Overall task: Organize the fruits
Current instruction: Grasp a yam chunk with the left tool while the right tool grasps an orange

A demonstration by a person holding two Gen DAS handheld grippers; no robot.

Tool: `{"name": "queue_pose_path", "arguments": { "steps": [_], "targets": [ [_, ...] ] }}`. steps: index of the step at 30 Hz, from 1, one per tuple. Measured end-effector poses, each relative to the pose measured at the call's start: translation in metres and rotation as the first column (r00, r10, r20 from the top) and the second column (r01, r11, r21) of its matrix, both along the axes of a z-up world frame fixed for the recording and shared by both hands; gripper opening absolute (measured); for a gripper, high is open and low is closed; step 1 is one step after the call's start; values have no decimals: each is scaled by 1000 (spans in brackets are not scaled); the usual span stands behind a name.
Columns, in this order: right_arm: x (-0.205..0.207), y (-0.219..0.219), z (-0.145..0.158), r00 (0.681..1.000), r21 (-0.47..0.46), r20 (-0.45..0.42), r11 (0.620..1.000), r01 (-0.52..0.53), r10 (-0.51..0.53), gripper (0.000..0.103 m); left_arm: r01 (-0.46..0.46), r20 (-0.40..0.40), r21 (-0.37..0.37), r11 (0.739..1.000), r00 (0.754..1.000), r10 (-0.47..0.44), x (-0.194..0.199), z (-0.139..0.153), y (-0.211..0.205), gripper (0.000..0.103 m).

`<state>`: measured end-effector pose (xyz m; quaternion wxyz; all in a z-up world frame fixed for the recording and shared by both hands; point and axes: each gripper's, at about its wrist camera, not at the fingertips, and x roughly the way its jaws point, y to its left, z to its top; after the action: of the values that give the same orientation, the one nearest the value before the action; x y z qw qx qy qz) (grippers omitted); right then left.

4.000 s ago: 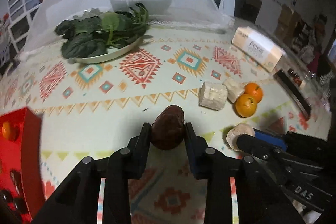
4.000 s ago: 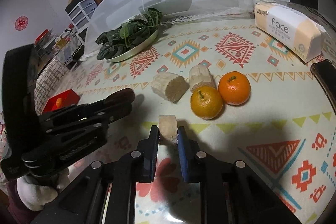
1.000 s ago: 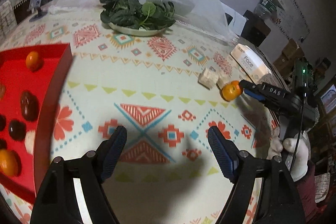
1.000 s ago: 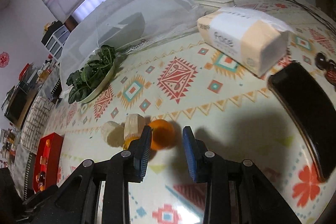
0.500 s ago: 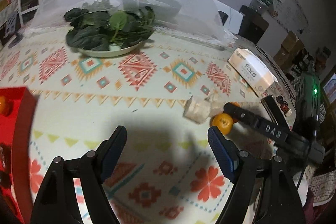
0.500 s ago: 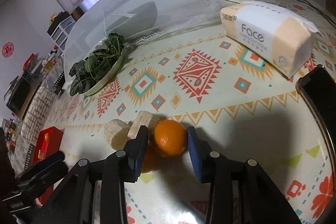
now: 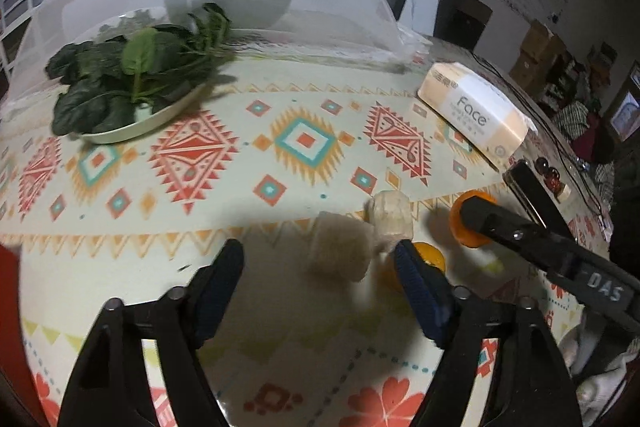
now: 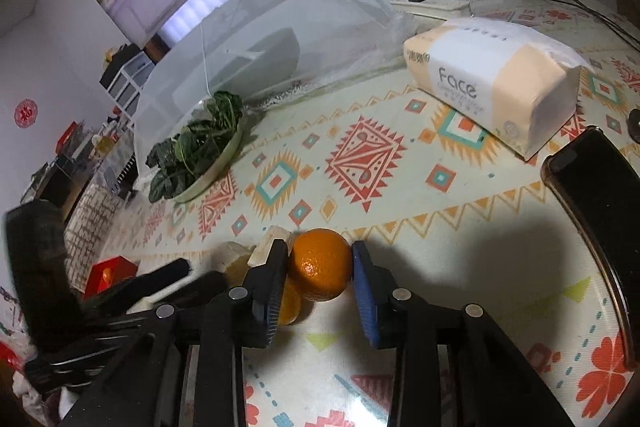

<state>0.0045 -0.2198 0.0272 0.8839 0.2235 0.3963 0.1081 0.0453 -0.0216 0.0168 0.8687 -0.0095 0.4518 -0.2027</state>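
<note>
Between right gripper [image 8: 319, 275] fingers, an orange [image 8: 320, 269]; left gripper [image 7: 320, 277] fingers wide apart

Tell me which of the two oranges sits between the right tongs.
The farther orange, nearer the tissue pack, sits between the right tongs; the other orange lies behind their left finger.

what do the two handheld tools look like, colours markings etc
Both are black plastic two-finger tools with round silver rivets along the linkages. The left tool and right tool carry ribbed blue pads on the finger insides. Seen from the left wrist view, the right one's side bears white "DAS" lettering. A white knit glove shows beneath it. No cables are visible on either.
</note>
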Motion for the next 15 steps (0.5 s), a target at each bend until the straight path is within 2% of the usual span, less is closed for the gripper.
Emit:
{"name": "queue_pose_path", "arguments": {
  "steps": [2, 8, 11, 15],
  "targets": [
    [0, 0, 1, 1000, -2, 4, 1000, 1, -1, 35, 7, -8, 11, 1000, 1000, -7, 4, -4, -5, 54],
    [-1, 0, 1, 1000, -1, 6, 1000, -3, 3, 35, 35, -5, 8, 999, 999, -35, 4, -9, -13, 31],
    [-1, 0, 0, 1000, -9, 6, 1000, 1, -1, 35, 33, 24, 47, 998, 999, -34, -1, -7, -17, 30],
    [-2, 1, 0, 1000, -20, 10, 1000, 7, -7, 35, 8, 35, 49, 999, 999, -10, -9, -3, -11, 30]
  ]
}}
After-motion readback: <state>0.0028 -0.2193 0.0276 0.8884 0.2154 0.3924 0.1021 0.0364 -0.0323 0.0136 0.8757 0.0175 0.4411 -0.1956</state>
